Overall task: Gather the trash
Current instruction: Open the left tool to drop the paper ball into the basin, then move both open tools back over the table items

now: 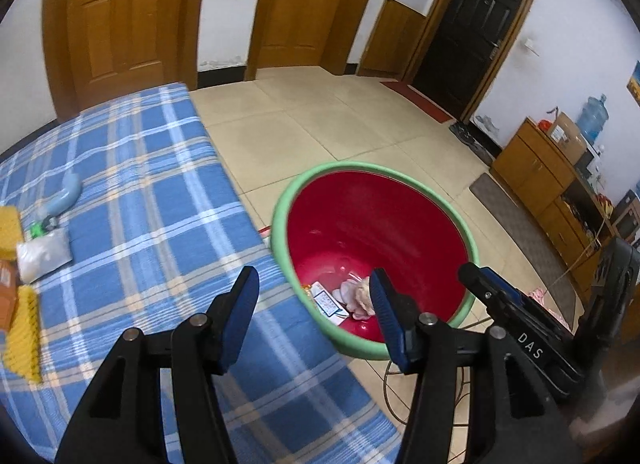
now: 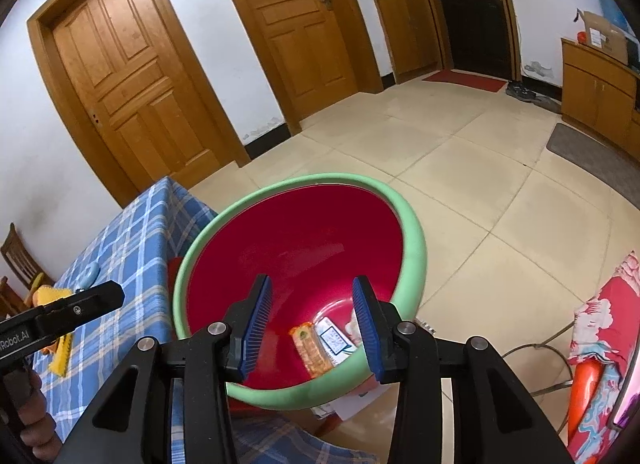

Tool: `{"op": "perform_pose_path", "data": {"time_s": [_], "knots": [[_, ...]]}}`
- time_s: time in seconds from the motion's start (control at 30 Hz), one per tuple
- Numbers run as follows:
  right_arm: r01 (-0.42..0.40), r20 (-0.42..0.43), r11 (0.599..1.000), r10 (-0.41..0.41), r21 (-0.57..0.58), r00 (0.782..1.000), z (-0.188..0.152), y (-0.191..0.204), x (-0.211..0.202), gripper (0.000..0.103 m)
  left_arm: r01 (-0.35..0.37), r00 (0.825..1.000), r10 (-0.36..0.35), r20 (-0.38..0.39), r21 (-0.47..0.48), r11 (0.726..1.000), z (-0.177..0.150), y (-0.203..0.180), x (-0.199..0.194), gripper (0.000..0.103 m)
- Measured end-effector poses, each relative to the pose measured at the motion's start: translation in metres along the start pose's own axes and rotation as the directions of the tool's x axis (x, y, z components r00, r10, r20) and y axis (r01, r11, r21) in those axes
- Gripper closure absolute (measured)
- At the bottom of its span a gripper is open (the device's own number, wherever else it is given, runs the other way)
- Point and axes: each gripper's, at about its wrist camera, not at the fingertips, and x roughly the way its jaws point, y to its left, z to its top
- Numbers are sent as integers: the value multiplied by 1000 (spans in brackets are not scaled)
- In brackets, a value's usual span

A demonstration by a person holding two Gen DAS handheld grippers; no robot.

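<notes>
A red basin with a green rim (image 1: 280, 200) (image 2: 416, 240) stands beside the blue plaid table (image 1: 152, 192) (image 2: 132, 232). In it lie an orange snack wrapper (image 2: 311, 350), a white printed packet (image 1: 328, 302) (image 2: 334, 338) and crumpled pink-white paper (image 1: 356, 292). My left gripper (image 1: 314, 312) is open and empty over the table edge and basin rim. My right gripper (image 2: 312, 324) is open and empty above the basin; it also shows in the left wrist view (image 1: 500, 296). On the table lie a white packet (image 1: 42, 254), a light blue tube (image 1: 64, 194) and yellow items (image 1: 24, 332).
The tiled floor (image 2: 480, 168) spreads beyond the basin. Two wooden doors (image 2: 132, 64) and a black door (image 1: 472, 24) line the far wall. A wooden cabinet (image 1: 532, 168) with a box and water jug stands at right, with a grey mat (image 2: 592, 156) before it. A floral cloth (image 2: 600, 352) hangs at right.
</notes>
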Motion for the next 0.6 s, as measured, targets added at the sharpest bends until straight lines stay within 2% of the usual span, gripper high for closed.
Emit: {"op": "perform_pose_path", "data": {"time_s": [0.17, 0.6], "knots": [[-26, 0, 999, 26, -24, 1000, -2, 15, -4, 54, -36, 999, 37, 27, -26, 999, -8, 17, -19, 46], [-139, -62, 985, 133, -106, 989, -20, 71, -11, 54, -102, 986, 117, 116, -129, 986, -33, 67, -79, 46]]}}
